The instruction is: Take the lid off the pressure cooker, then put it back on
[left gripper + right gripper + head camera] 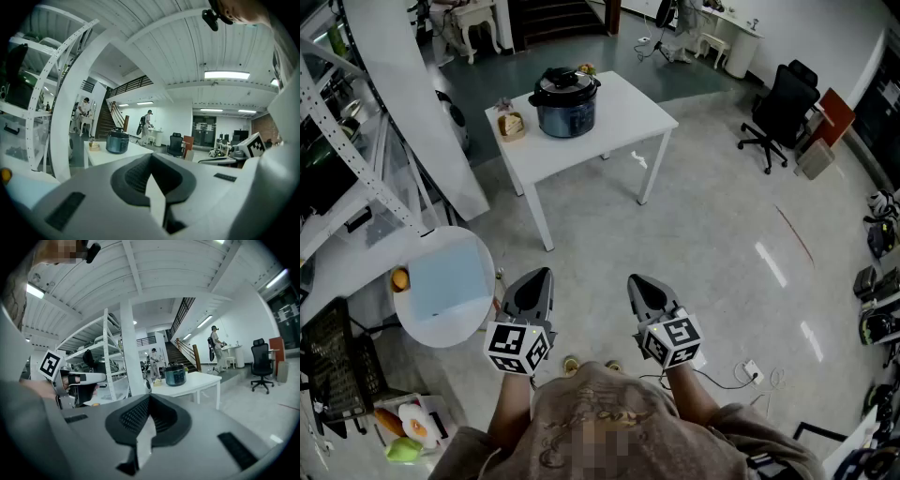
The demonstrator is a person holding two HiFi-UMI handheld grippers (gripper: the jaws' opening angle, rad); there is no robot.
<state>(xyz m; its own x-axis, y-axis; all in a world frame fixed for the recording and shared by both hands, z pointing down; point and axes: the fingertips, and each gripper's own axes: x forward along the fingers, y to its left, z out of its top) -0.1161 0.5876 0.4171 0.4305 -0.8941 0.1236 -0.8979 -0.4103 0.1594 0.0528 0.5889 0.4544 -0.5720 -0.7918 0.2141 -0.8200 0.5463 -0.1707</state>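
Cooker point(567, 111) is seen on the table point(628, 117), lid point(565, 82) seated, well ahead of both grippers. Left gripper point(539, 277) and right gripper point(637, 283) are held closed and empty, pointed towards it. The left is judged slightly nearer.

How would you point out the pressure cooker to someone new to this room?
Find the white table ahead. The pressure cooker stands near its far edge: a dark round pot with a black lid, far bigger than the small tan container beside it.
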